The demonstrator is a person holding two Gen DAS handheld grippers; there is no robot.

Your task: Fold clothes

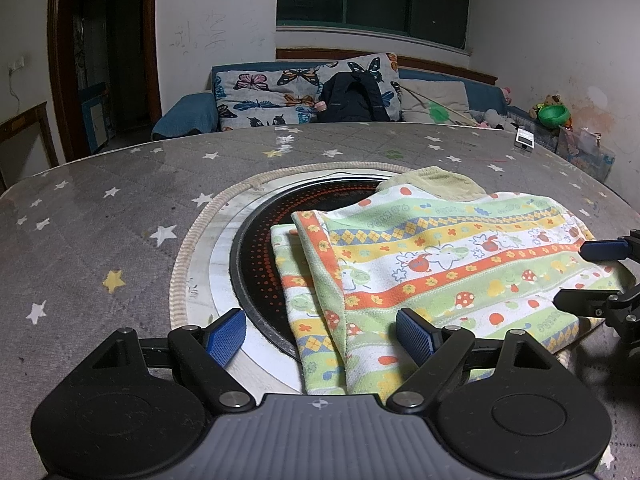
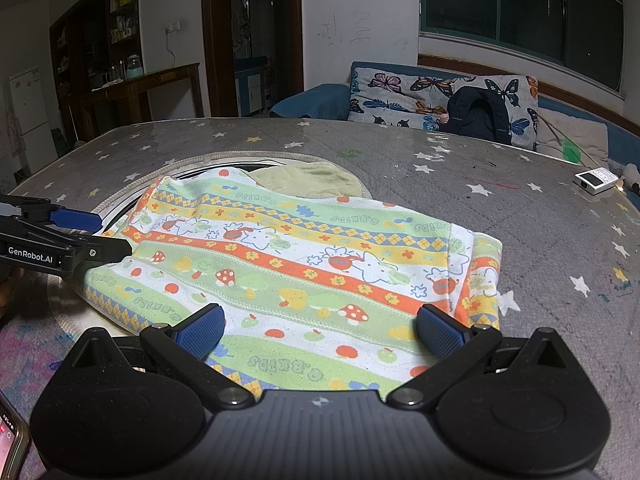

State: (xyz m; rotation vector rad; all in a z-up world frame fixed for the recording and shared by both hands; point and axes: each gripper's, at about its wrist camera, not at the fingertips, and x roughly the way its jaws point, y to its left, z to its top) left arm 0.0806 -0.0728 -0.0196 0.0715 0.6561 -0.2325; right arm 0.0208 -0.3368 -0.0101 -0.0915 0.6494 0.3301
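Honestly just hovering with both the left gripper (image 1: 320, 338) and right gripper (image 2: 320, 330) spread wide and gripping nothing, looking at the patterned garment (image 1: 440, 264) lying partly folded over the round burner (image 1: 256, 248) on the starry table (image 1: 100, 208), still needing more folds.

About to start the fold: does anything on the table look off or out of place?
Yes. The patterned cloth lies partly over the round black cooktop set in the table, not on the flat cover. A yellowish cloth is tucked under its far edge. Both grippers stand open, holding nothing.
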